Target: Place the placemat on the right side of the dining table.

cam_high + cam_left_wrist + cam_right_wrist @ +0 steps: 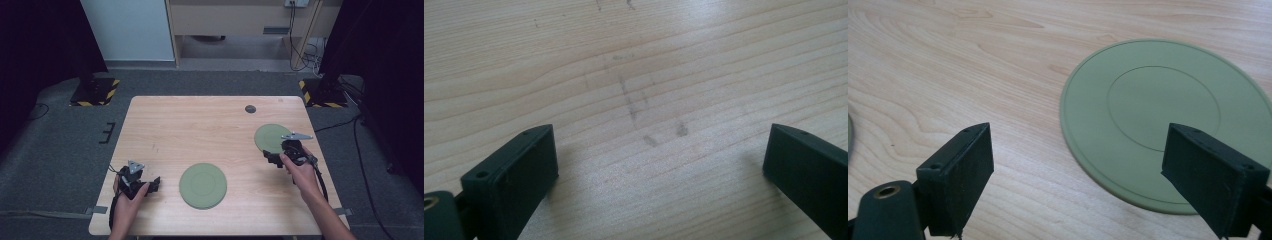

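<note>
The right claw (272,159) is standing with its jaws wide apart and gripping nothing, its tips reaching the near edge of the smaller green disc (272,136) at the right of the surface (200,125). In the right gripper view, that disc (1153,120) is lying flat between and beyond the jaws, the right jaw overlapping its rim. The left claw (155,184) is also standing wide and holding nothing, sitting at the near left corner over bare, faintly marked wood (639,110). Just to its right, a larger green disc (202,185) is lying flat near the front edge. Farther back, a small dark round spot (250,109) is showing near the far edge.
</note>
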